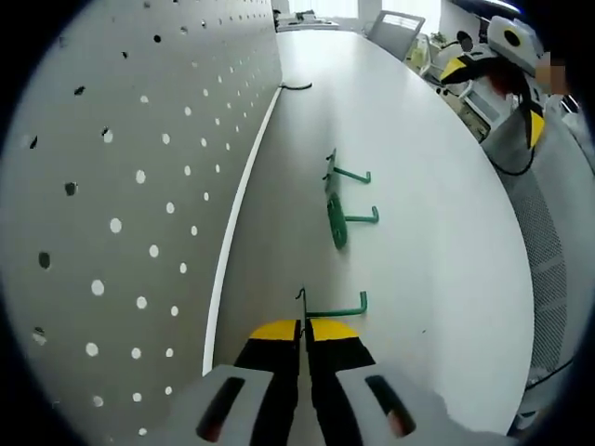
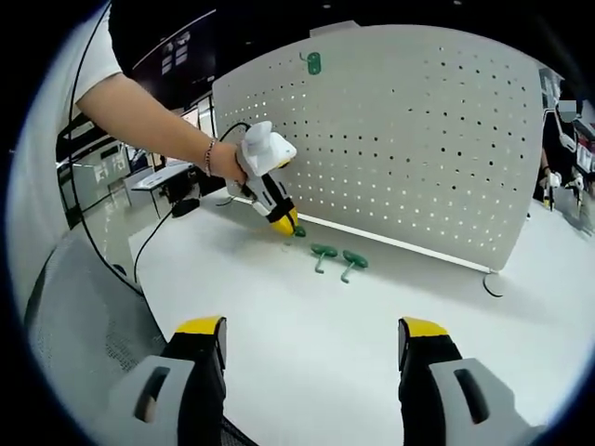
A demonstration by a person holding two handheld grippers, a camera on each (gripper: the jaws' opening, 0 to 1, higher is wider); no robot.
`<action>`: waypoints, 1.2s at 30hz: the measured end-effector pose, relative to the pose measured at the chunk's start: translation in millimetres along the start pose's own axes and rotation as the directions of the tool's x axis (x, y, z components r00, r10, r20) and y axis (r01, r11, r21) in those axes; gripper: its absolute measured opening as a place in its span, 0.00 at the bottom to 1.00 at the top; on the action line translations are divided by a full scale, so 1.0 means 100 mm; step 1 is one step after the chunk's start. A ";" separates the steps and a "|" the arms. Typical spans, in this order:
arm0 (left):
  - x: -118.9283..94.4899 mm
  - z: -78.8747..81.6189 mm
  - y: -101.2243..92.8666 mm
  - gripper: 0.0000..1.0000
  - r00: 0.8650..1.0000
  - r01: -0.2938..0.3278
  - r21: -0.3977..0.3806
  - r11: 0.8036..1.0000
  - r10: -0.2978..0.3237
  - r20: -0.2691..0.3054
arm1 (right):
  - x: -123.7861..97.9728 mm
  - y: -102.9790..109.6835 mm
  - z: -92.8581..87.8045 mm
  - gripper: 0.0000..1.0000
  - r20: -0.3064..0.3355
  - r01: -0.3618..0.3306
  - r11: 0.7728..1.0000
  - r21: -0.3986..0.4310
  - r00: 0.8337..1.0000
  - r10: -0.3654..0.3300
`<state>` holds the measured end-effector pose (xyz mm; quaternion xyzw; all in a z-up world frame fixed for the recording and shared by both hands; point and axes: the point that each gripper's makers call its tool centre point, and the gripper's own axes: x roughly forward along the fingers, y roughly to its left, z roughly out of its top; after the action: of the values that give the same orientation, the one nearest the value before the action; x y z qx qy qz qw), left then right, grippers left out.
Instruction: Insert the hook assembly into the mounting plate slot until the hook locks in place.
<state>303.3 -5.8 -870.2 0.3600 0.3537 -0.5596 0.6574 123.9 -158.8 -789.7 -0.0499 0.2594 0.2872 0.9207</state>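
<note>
White desk beside perforated pegboard. Left tongs clamp 1 green hook at 6 o'clock; 2 more hooks lie at 12. Right tongs gape wide, empty.

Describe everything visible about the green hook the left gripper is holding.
The green hook looks like painted metal wire: a thin rod ending in a short upturned tip, joined to a small plate at the other end. The left gripper is shut on that plate end. The hook lies low over the white table, beside the perforated board.
</note>
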 end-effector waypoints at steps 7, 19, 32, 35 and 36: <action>-0.09 0.10 0.06 0.02 0.997 -0.018 -0.053 0.998 0.021 0.070 | 0.00 0.00 0.01 0.73 0.004 0.002 1.000 0.001 1.000 -0.002; -0.30 0.28 0.05 0.02 0.982 -0.073 -0.061 0.995 0.083 0.171 | -0.01 -0.02 0.05 0.73 0.019 0.009 1.000 -0.002 1.000 -0.009; -0.57 0.46 0.03 0.02 0.956 -0.129 -0.074 0.989 0.143 0.255 | -0.03 -0.03 0.08 0.73 0.039 0.012 1.000 0.000 0.999 -0.012; -0.62 0.51 0.03 0.02 0.948 -0.137 -0.096 0.986 0.159 0.277 | -0.03 -0.04 0.09 0.73 0.044 0.016 1.000 0.006 0.999 -0.016; -0.64 0.52 0.03 0.02 0.944 -0.143 -0.093 0.985 0.164 0.287 | -0.04 -0.05 0.09 0.73 0.046 0.017 1.000 0.012 0.999 -0.017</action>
<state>301.2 -20.4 -788.7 0.2757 0.2427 -0.5409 0.7566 128.2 -162.5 -780.4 -0.0399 0.2392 0.2789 0.9292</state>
